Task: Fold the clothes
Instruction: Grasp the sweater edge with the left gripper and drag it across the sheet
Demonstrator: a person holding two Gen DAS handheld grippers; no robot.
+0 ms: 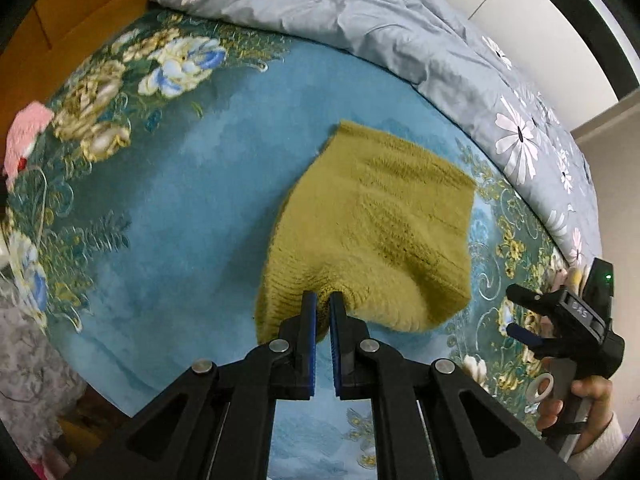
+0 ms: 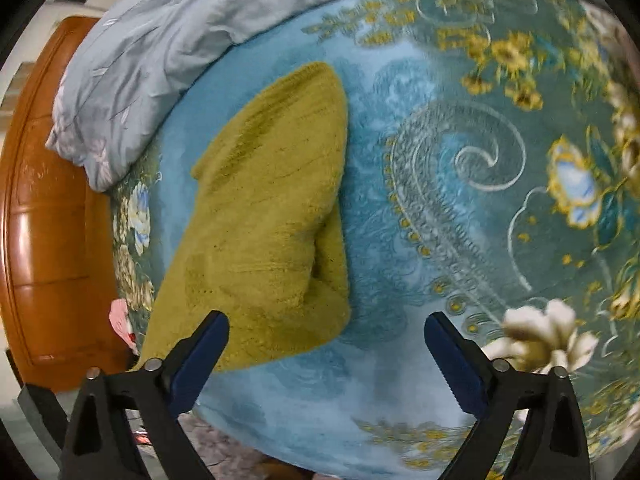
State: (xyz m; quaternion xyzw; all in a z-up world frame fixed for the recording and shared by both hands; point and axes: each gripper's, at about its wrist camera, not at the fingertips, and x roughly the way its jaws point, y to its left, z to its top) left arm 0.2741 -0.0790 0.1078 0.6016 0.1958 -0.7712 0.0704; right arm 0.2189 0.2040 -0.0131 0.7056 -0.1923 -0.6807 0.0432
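An olive-green knitted sweater [image 1: 380, 216] lies folded into a compact shape on a blue floral bedspread [image 1: 160, 220]. My left gripper [image 1: 323, 300] is shut on the sweater's near edge, and the knit puckers around its fingertips. To the right a hand [image 1: 592, 396] holds my right gripper [image 1: 514, 312] above the bedspread, apart from the cloth. In the right wrist view that right gripper [image 2: 326, 324] stands wide open. Its left finger hovers over the near corner of the sweater [image 2: 264, 216], its right finger over bare bedspread [image 2: 440, 184]. Nothing is pinched between them.
A crumpled grey-blue flowered duvet [image 1: 360, 12] is heaped along the far side of the bed [image 2: 152, 40]. A glossy wooden headboard [image 2: 48, 220] borders the bed. A small pink item [image 1: 24, 136] lies at the bed's edge.
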